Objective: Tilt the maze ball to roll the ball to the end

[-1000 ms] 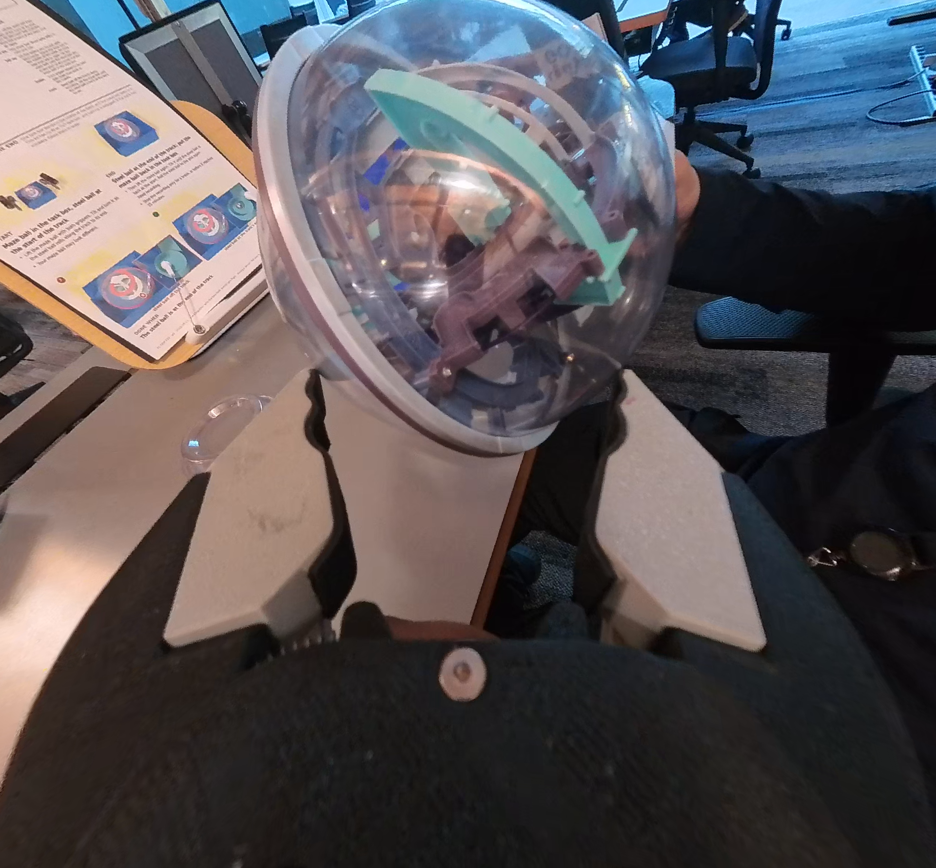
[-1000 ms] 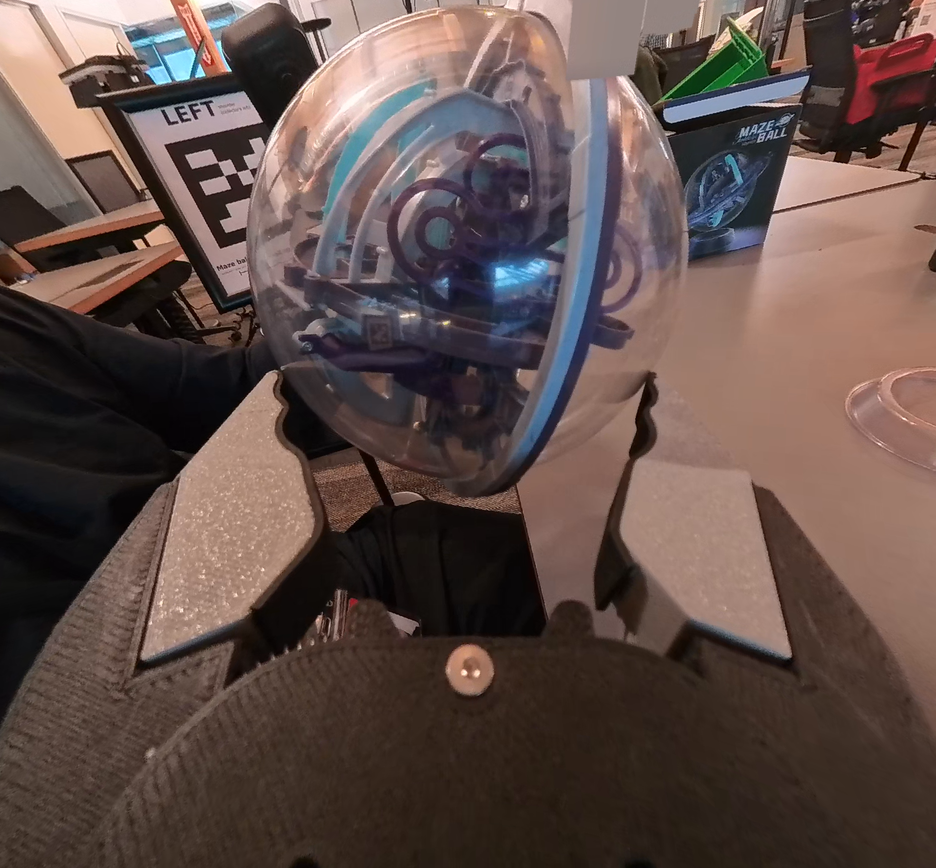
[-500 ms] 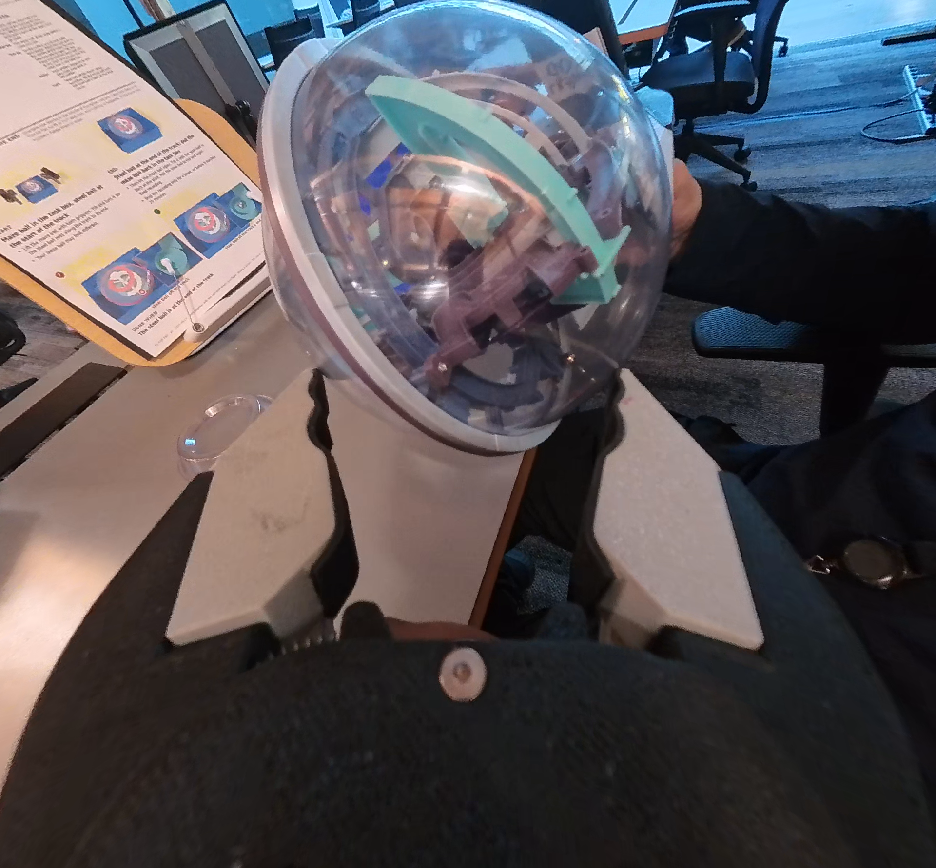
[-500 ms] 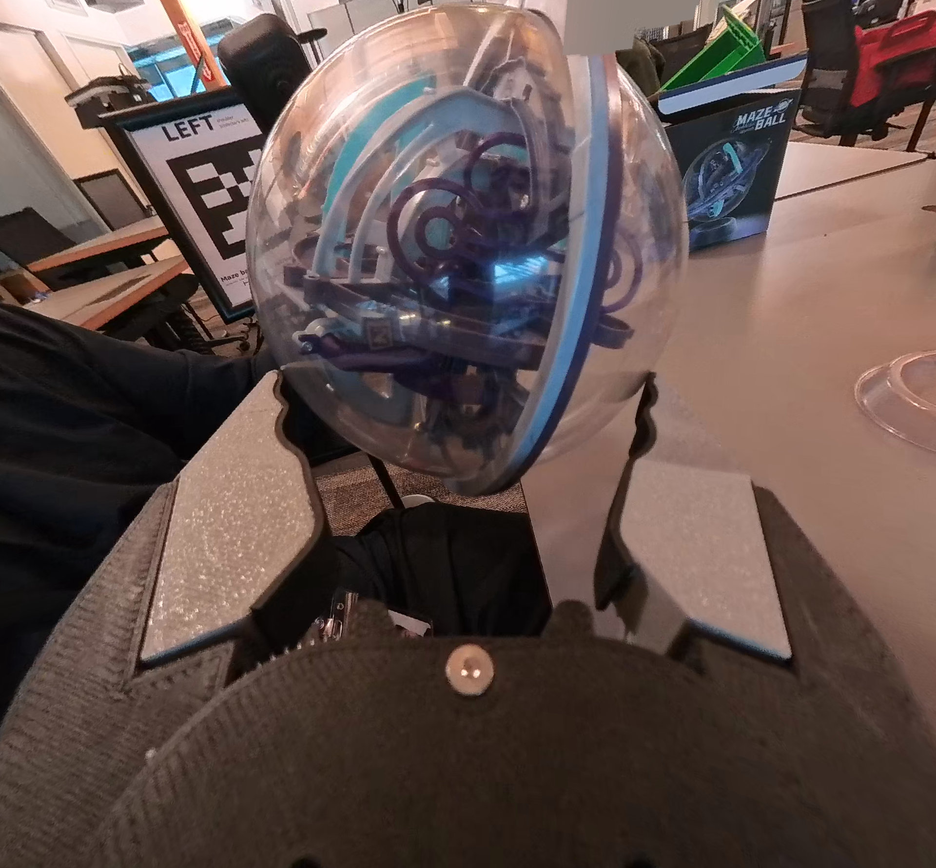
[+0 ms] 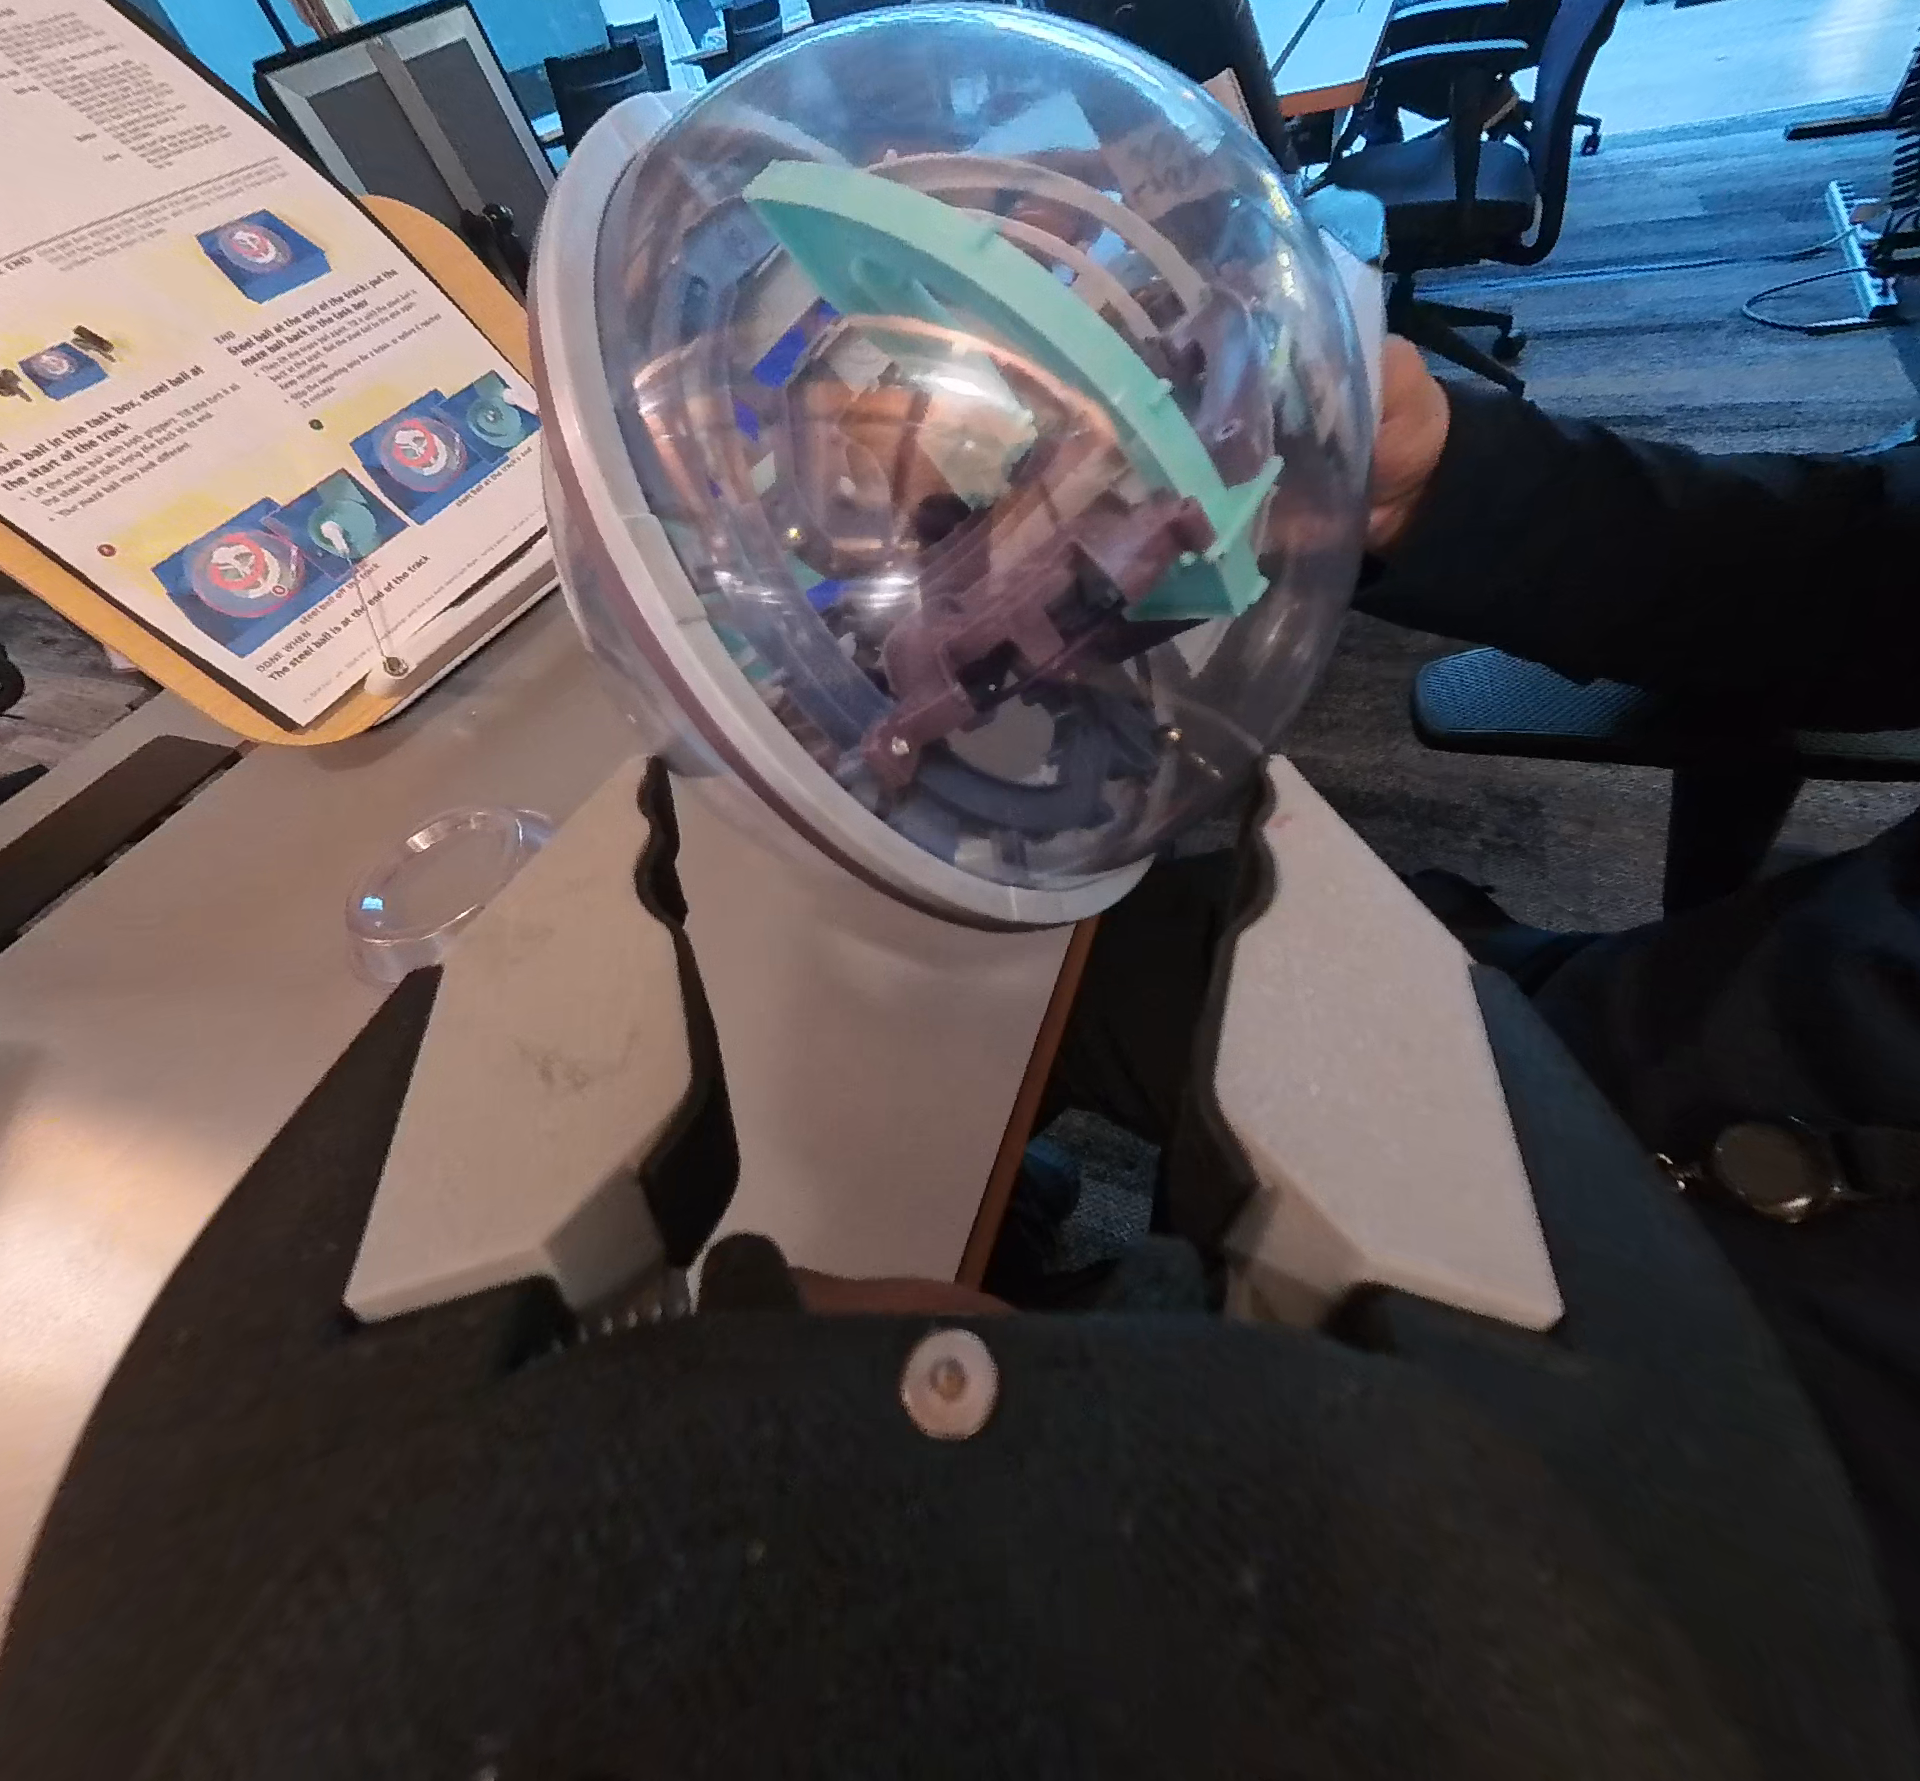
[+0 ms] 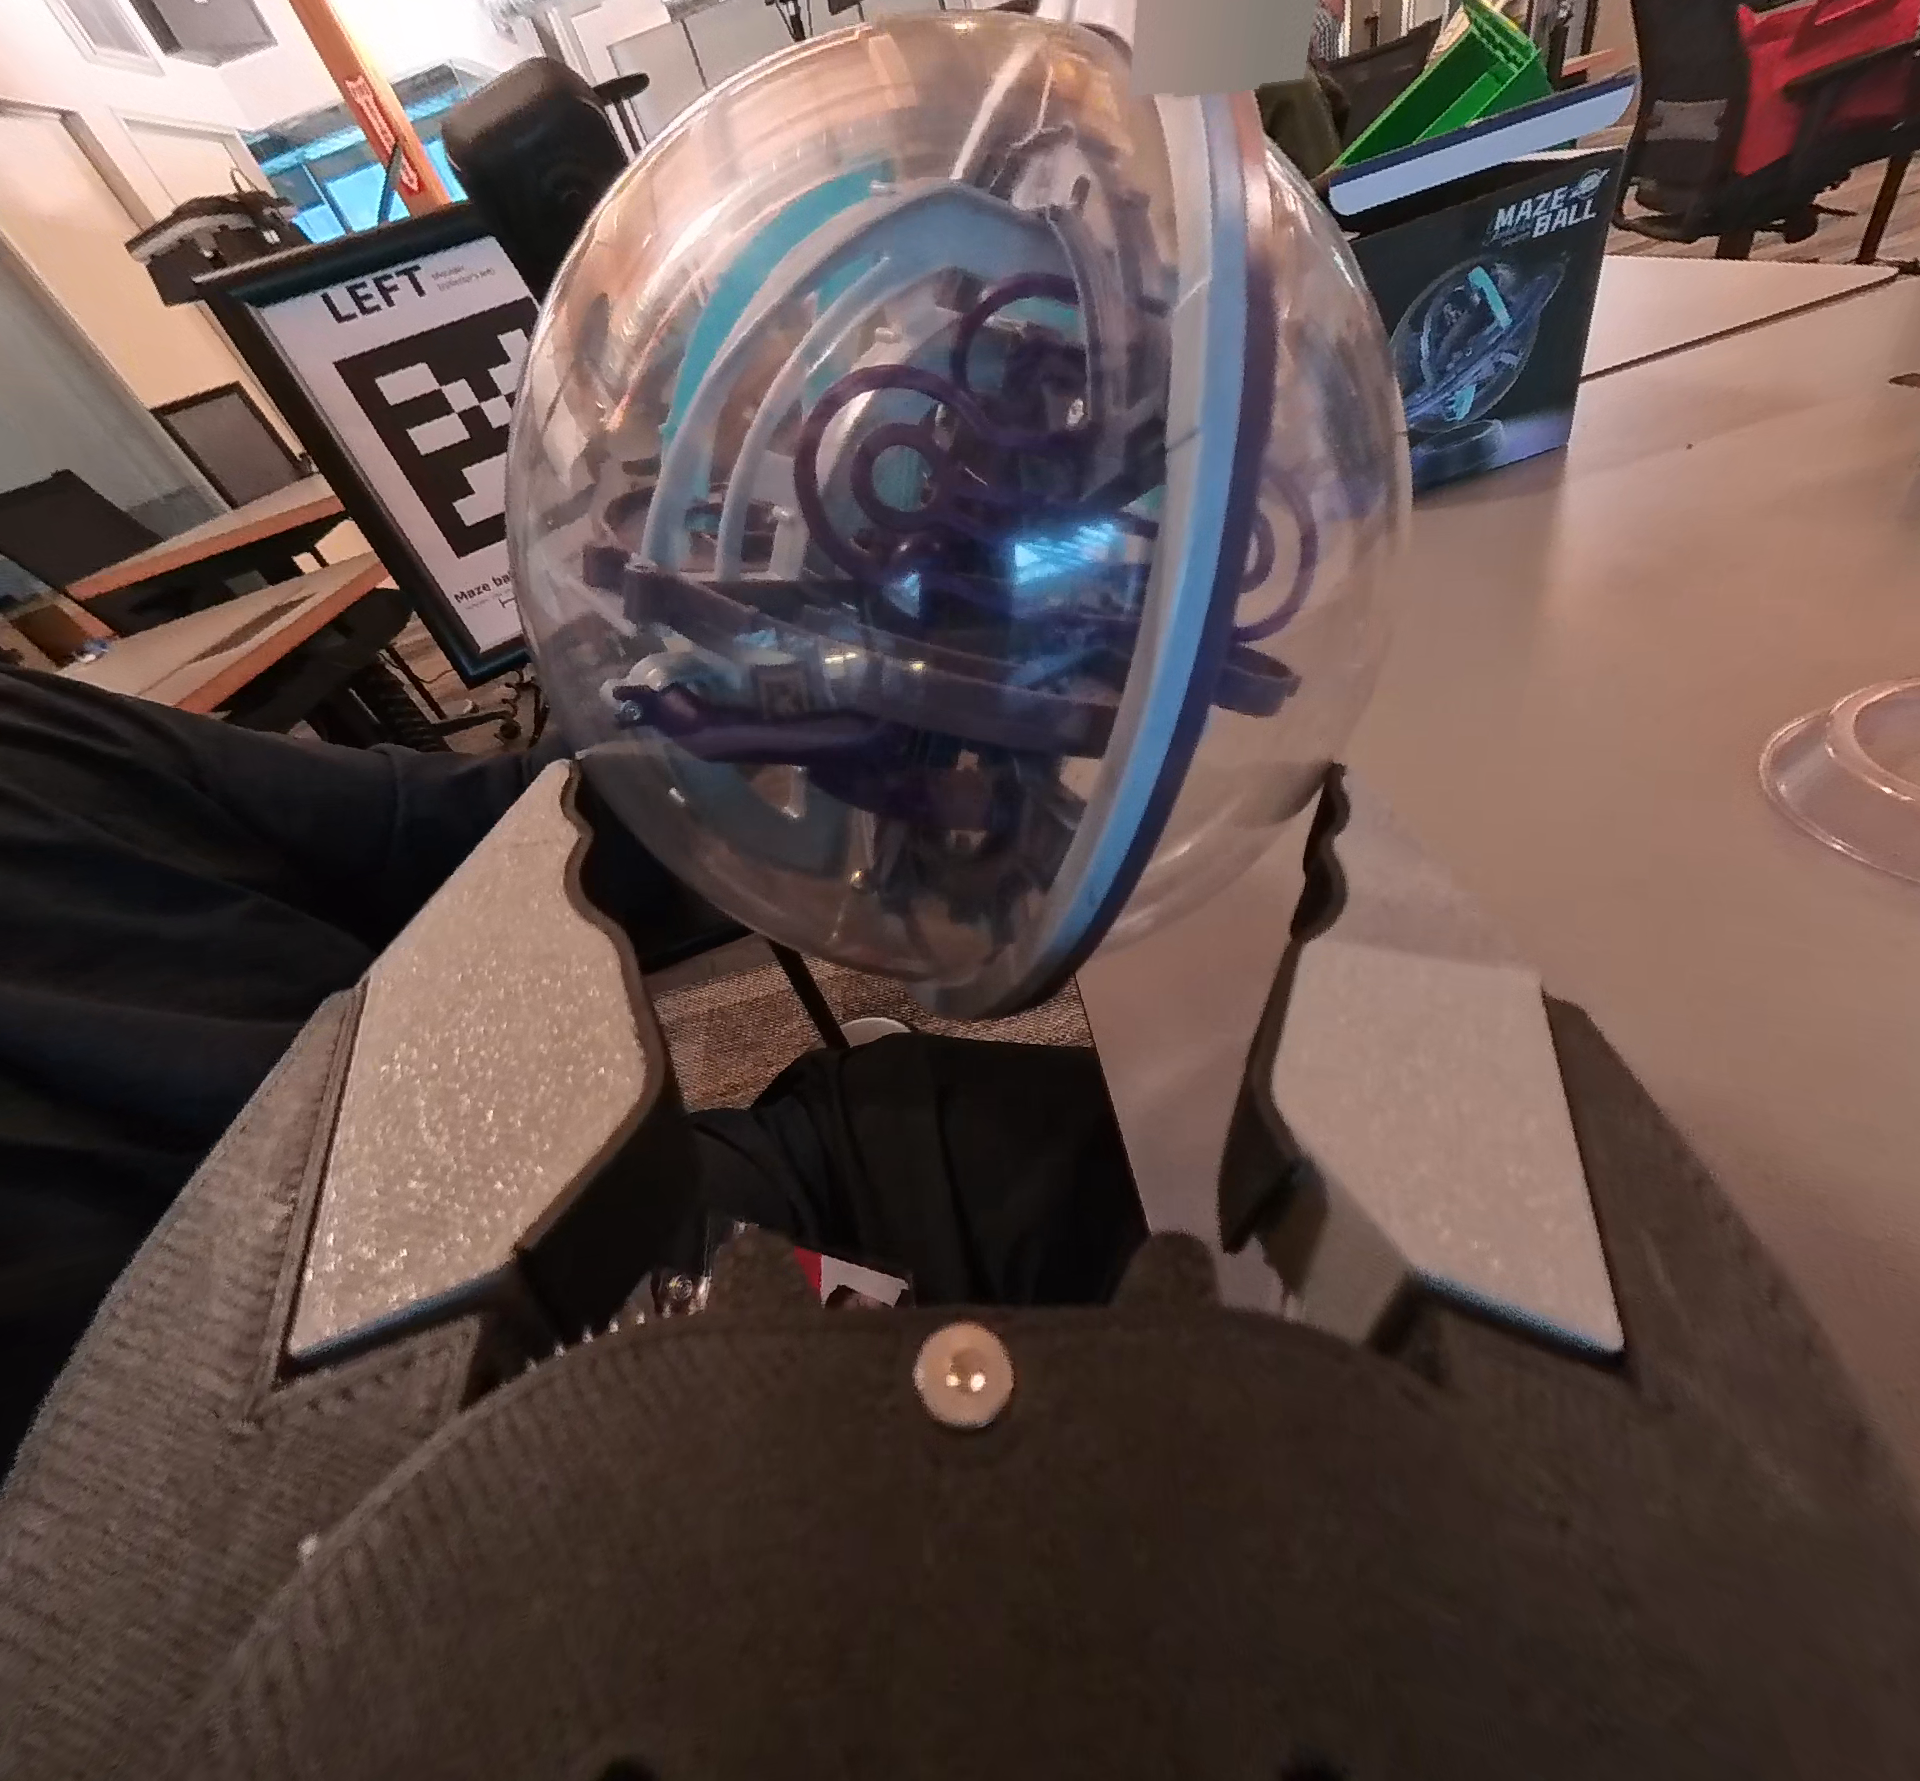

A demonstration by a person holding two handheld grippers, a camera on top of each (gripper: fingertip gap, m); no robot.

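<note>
The maze ball (image 5: 956, 484) is a clear plastic sphere with teal, purple and grey tracks inside. It is held in the air over the table's near edge, tilted, with its seam ring running diagonally. My left gripper (image 5: 956, 791) is shut on its lower part, one finger on each side. In the right wrist view the maze ball (image 6: 956, 505) fills the middle, and my right gripper (image 6: 951, 781) is shut on its lower sides from the opposite side. I cannot pick out the small steel ball among the tracks.
A grey table (image 5: 187, 952) lies below. On it are a clear plastic stand ring (image 5: 447, 874), also seen in the right wrist view (image 6: 1849, 786), a slanted instruction board (image 5: 208, 360) and a dark product box (image 6: 1496, 318). A marker sign (image 6: 416, 422) and office chairs stand beyond.
The maze ball has tilted slightly and shifted a little with both grippers. Both grips on it are unchanged.
</note>
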